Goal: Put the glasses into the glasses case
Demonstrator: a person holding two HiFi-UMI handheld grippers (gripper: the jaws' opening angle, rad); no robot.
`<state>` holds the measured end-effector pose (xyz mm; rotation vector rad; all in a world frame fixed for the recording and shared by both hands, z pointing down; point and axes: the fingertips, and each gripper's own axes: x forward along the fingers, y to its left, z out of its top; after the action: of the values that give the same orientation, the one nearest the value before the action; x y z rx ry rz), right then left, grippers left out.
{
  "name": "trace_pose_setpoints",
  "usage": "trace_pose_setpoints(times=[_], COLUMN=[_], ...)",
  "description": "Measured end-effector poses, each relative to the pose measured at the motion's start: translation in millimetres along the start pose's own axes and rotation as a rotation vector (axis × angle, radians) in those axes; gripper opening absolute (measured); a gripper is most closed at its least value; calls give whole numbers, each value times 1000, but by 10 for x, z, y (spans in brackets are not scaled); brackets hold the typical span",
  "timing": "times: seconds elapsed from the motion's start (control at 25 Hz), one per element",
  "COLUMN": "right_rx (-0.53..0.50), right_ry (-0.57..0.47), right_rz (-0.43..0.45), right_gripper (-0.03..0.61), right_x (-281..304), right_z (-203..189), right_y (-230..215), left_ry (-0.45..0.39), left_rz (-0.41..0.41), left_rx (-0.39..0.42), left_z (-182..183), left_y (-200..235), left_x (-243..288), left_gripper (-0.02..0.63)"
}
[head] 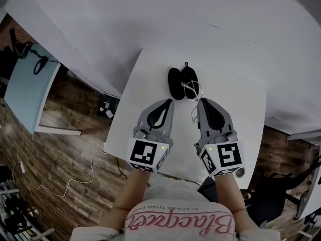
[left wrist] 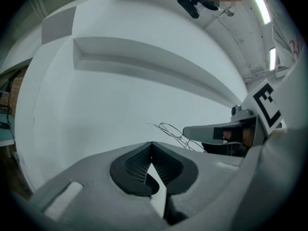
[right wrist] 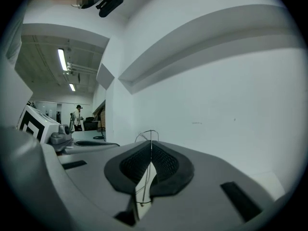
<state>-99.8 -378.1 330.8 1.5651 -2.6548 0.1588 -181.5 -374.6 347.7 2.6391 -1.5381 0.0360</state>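
Note:
A black glasses case (head: 181,83) lies open at the far middle of the white table (head: 241,114). Thin wire-frame glasses (head: 192,90) hang just in front of its right half. My right gripper (head: 200,100) is shut on them. In the right gripper view a thin wire of the glasses (right wrist: 147,134) runs between the closed pads at the gripper's (right wrist: 151,142) tip. My left gripper (head: 168,102) stays beside it, shut, with nothing in it. The left gripper view shows its own closed tip (left wrist: 152,143), the glasses (left wrist: 173,130) and the right gripper (left wrist: 186,130).
The table stands against a white wall with a ledge. Wooden floor lies to both sides, with a light-blue tabletop (head: 30,89) at the left and a black chair (head: 271,195) at the lower right. A person (right wrist: 78,117) stands far off.

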Motion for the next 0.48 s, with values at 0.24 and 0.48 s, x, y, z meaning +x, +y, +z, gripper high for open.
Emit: trace_pose_setpoints(times=[0.24, 0.48], right_rx=[39, 79], right_ry=[67, 145], right_rz=[-46, -89], right_gripper=[12, 12], right_x=[512, 981], right_z=[-249, -606], right_y=[-234, -477], left_ry=[49, 92], left_rz=[-38, -82], left_rx=[-21, -41], left_z=[-229, -564], left_y=[307, 490], left_x=[447, 769], left_gripper=[2, 2])
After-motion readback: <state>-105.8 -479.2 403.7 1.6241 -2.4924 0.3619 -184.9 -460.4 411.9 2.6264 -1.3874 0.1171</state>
